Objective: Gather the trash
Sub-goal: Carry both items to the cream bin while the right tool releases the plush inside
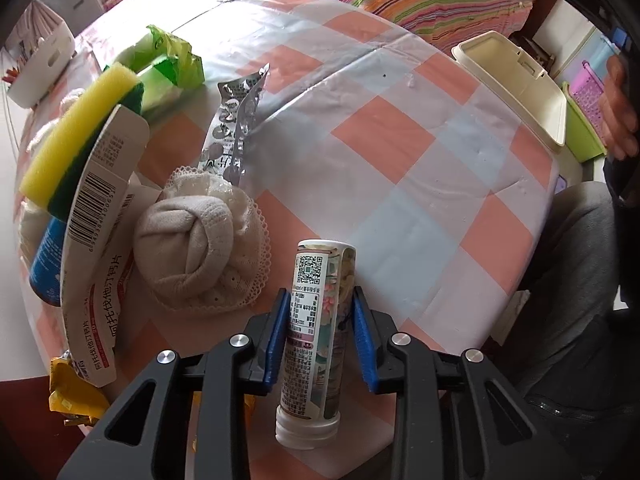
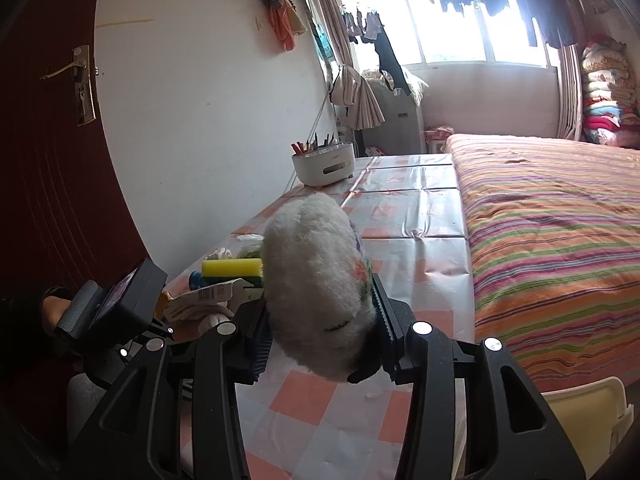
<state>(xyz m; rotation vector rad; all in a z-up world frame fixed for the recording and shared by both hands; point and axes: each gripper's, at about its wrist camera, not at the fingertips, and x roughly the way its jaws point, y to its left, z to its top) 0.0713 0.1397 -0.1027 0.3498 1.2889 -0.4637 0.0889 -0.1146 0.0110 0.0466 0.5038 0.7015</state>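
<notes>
Left gripper (image 1: pixel 320 336) pinching tube (image 1: pixel 314 336) lying on table (image 1: pixel 420 200); right gripper (image 2: pixel 320 332) clamping fluffy white bundle (image 2: pixel 316 280). Pickup step. Next: lift, carry to open bin (image 1: pixel 516 88).

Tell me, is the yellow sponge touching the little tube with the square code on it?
Apart. The left wrist view shows the yellow sponge far left, with the rolled sock and bare tablecloth between it and the tube.

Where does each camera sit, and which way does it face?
Left wrist: on the left gripper, facing steeply down at the checked table and a tube between its fingers; a hand shows.
Right wrist: on the right gripper, facing along the table toward the window, clamping a fluffy white item.
Shared: yellow sponge, cream bin.
</notes>
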